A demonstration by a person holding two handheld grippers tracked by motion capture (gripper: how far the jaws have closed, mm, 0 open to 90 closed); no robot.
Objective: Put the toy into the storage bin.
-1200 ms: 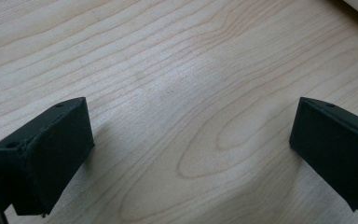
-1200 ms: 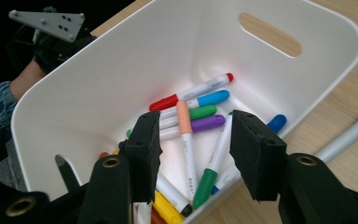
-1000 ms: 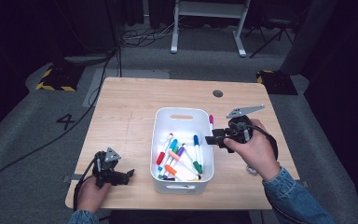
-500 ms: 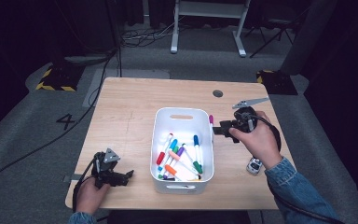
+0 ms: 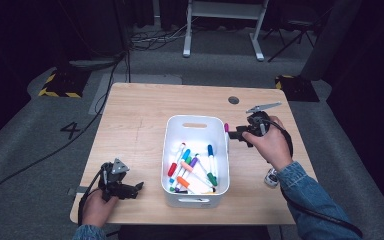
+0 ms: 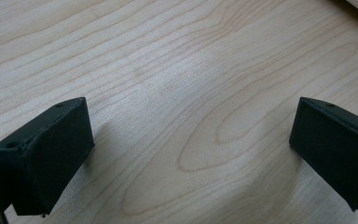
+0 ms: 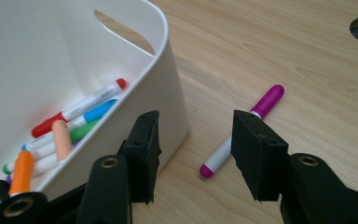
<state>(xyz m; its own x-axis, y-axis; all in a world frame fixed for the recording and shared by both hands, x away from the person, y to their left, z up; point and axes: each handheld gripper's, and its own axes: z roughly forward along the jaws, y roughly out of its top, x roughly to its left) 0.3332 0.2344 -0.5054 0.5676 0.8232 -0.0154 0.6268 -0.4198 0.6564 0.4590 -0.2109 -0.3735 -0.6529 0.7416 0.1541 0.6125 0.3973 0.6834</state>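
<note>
The purple marker (image 7: 242, 138) lies flat on the table (image 5: 140, 125), just beside the right wall of the white bin (image 5: 171, 150), near its far corner. A second ago the right gripper (image 5: 236, 134) was held higher and a little farther from the bin; now it has come down and in toward that wall, its jaws about half open with the marker lying beyond them, nothing gripped. Inside the bin, the other markers (image 5: 192, 167) lie where they were. Off to the bin's left, the left gripper (image 5: 135, 187) has not moved, jaws wide apart over bare wood.
</note>
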